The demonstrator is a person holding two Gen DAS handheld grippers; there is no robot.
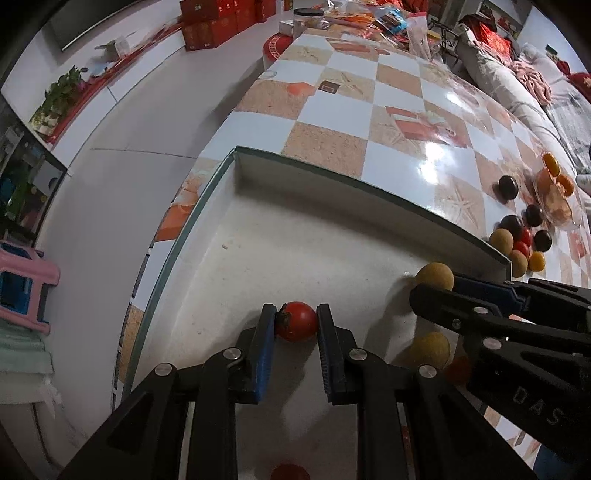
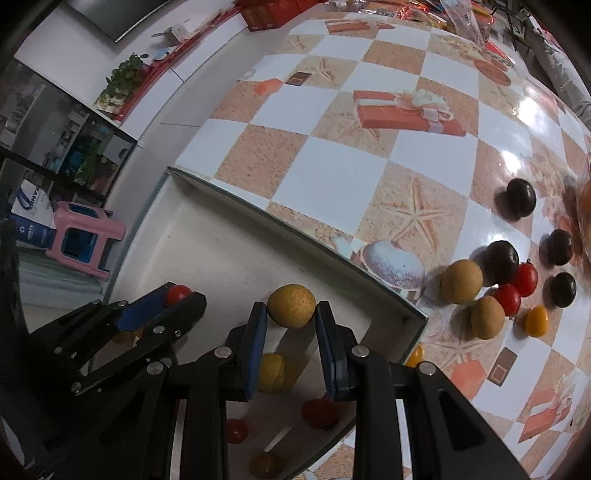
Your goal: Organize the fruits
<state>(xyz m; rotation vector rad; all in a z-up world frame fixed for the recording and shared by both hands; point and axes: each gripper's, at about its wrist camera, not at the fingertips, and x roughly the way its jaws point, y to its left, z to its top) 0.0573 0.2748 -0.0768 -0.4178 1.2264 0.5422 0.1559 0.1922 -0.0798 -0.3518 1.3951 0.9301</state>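
My left gripper point(image 1: 296, 314) is shut on a red cherry tomato point(image 1: 297, 320) and holds it over the white tray point(image 1: 236, 229). My right gripper point(image 2: 291, 308) is shut on a tan round fruit point(image 2: 291, 305) above the same tray; it also shows in the left wrist view point(image 1: 435, 277). Below them in the tray lie a yellow fruit point(image 2: 271, 373), red tomatoes point(image 2: 320, 412) and another tan fruit point(image 1: 431, 350). On the table to the right lie several loose fruits: tan ones point(image 2: 461, 281), dark ones point(image 2: 501, 261), red tomatoes point(image 2: 508, 299) and a yellow one point(image 2: 536, 321).
The tray's glass-edged rim point(image 2: 295, 229) stands raised against the checkered tablecloth point(image 2: 332, 177). A clear bag of orange fruit point(image 1: 554, 192) lies at the table's right. Packages point(image 1: 388, 22) crowd the far end. A pink stool point(image 2: 83, 240) stands on the floor to the left.
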